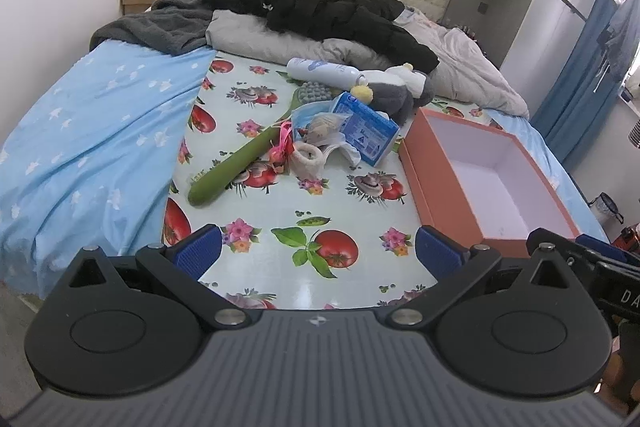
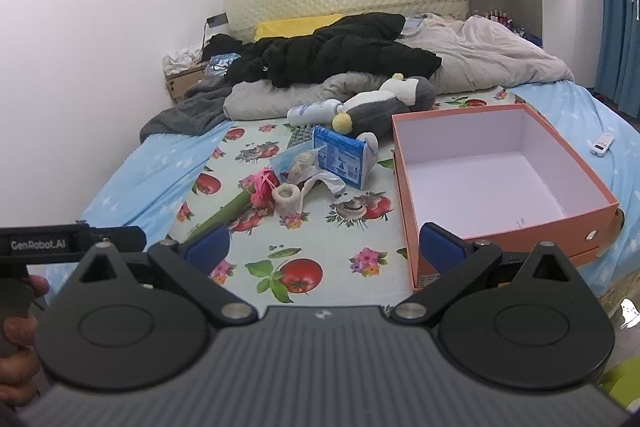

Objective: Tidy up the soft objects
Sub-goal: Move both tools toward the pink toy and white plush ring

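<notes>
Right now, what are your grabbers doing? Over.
Left gripper open, empty; right gripper open, empty. Plush penguin lies untouched behind the pile. Orange box empty. Blue carton and white bottle lie nearby.

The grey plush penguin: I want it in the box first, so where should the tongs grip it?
Grip the grey plush penguin across its rounded grey body, coming from the near side above the blue packet. It lies on its side, and the white bottle crowds its head end.

Glossy plastic tablecloth (image 1: 352, 215); matt cardboard box (image 2: 440, 235).
</notes>
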`<state>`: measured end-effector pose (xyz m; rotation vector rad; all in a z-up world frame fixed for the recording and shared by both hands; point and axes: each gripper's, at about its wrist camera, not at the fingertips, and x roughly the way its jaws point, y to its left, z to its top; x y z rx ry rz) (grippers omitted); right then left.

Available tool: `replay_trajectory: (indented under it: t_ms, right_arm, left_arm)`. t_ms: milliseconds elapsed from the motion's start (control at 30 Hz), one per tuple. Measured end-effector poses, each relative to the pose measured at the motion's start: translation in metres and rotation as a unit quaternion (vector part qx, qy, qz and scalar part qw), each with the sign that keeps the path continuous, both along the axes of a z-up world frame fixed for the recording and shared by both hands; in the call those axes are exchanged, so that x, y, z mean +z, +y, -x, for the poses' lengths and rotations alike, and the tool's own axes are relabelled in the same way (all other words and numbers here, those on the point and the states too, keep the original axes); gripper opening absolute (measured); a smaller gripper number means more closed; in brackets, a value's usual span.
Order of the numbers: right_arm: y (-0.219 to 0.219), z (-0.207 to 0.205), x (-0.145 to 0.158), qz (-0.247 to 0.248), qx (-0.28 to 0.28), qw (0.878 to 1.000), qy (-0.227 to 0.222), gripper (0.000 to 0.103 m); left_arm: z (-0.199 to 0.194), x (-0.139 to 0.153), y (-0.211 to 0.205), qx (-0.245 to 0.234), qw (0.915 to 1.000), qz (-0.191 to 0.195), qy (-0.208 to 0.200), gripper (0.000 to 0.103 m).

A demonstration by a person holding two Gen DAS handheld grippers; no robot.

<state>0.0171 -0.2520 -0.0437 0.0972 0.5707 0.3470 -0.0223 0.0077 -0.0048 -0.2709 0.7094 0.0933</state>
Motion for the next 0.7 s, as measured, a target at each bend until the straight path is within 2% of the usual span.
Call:
replay_trajectory:
  t_ms: [700]
  right_arm:
    - [-0.005,0.000,-0.008,0.001,-0.016,1.000,0.015,0.103]
  left_arm:
    - [0.003,-0.005,-0.014,-0.026,0.9996,-0.009,-0.003,0.103]
